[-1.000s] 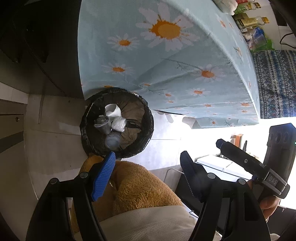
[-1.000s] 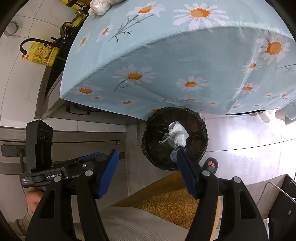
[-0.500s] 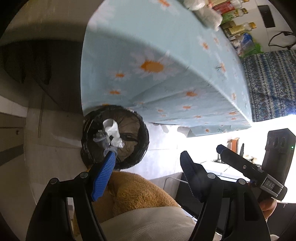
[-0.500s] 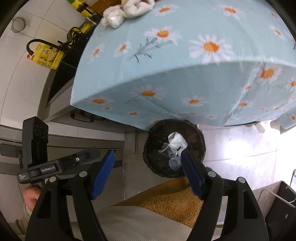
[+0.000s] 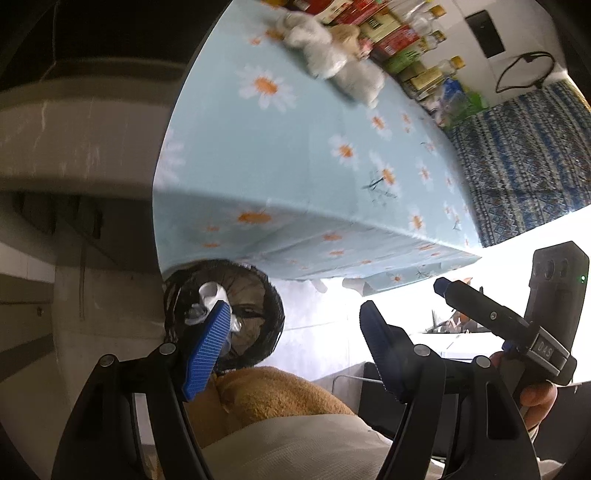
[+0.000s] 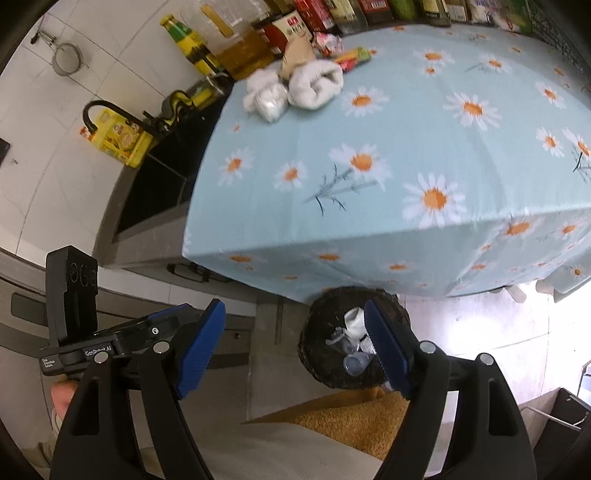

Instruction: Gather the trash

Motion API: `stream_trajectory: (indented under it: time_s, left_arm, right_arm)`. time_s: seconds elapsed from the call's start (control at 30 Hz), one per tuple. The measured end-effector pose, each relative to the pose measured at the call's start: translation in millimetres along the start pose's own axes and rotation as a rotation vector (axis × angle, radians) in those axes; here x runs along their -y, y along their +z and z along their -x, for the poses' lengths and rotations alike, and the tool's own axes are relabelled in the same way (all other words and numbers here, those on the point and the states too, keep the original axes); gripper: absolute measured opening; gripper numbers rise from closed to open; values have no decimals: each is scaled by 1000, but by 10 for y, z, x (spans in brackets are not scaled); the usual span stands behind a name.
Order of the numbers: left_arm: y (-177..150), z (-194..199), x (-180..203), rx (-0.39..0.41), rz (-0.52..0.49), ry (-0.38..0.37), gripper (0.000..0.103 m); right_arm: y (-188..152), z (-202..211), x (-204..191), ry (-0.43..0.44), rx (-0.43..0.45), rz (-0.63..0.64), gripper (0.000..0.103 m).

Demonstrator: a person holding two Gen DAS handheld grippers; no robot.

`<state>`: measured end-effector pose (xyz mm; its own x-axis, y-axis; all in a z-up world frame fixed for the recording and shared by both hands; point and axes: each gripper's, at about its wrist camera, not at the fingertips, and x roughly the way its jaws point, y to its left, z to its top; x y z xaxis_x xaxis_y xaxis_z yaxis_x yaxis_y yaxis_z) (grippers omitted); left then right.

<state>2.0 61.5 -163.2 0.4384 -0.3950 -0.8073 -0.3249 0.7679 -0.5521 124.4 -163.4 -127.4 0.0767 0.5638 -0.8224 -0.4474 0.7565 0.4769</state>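
A light blue cloth printed with white and orange daisies covers the tabletop (image 6: 424,129) and hangs over its near edge. At the far left corner lie crumpled white tissues (image 6: 295,88), soft and lumpy, with a brown paper scrap and coloured wrappers (image 6: 351,55) just behind them. A row of bottles and cartons (image 6: 332,14) lines the far edge against a white tiled wall. Left of the tabletop a dark sink (image 6: 159,184) sits in a grey counter, with a black curved tap and a yellow packet (image 6: 118,138) beside it.

On the pale floor below the near edge stands a round bin (image 6: 325,350) lined with a wrinkled black bag. Inside it lie white tissue and clear plastic cups (image 6: 354,363).

The left gripper (image 5: 291,343) and the right gripper (image 6: 295,347) are both spread wide and hold nothing; their blue pads are ribbed, on black frames. They hang above the bin, over a fuzzy mustard-yellow garment (image 6: 354,421) and a ribbed cream fabric (image 6: 280,454). A patterned blue textile (image 5: 517,158) hangs beyond the right edge of the tabletop.
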Motion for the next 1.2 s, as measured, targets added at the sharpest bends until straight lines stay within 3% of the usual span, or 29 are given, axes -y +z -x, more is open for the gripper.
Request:
stream_trajectory:
  time_s: [0.63, 0.97, 1.2]
  left_arm:
    - [389, 493, 304, 127, -96, -31, 70]
    - [556, 601, 365, 188, -78, -14, 70]
    - [719, 555, 375, 224, -11, 20, 70]
  right_arm:
    - [355, 453, -215, -20, 143, 58, 77]
    - [751, 458, -231, 15, 152, 126, 77]
    - [1190, 323, -188, 46, 127, 204, 77]
